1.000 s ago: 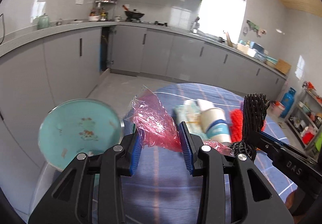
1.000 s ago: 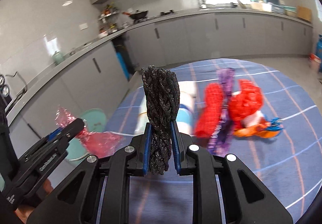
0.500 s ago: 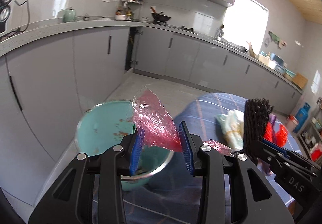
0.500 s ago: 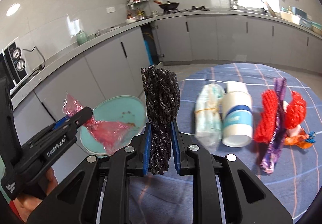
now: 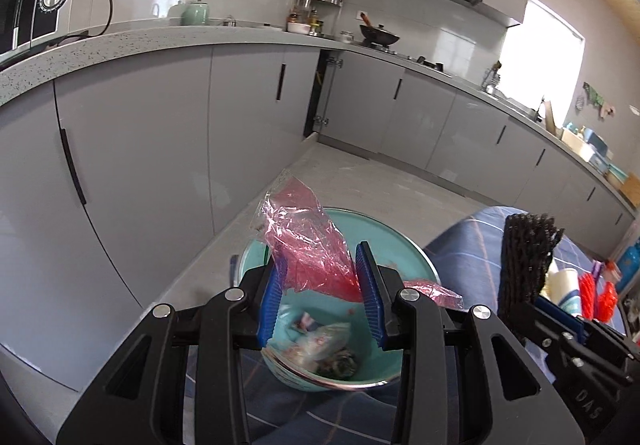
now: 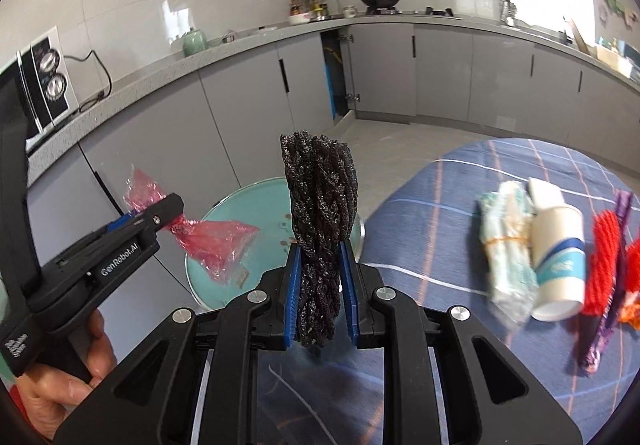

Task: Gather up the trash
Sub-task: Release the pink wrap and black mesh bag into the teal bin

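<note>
Both grippers have swung away from the tabletop's litter. The pink plastic bag (image 5: 308, 245) now hangs over the teal bin (image 5: 416, 273), whose contents show.

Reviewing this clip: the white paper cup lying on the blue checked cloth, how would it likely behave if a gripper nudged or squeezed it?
The paper cup lies on its side, so a nudge would probably roll it. It looks thin-walled and empty, likely light and easily crushed.

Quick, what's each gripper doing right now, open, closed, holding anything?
Left gripper: closed on a crumpled pink plastic wrapper.
Right gripper: closed on a black foam mesh sleeve.
</note>
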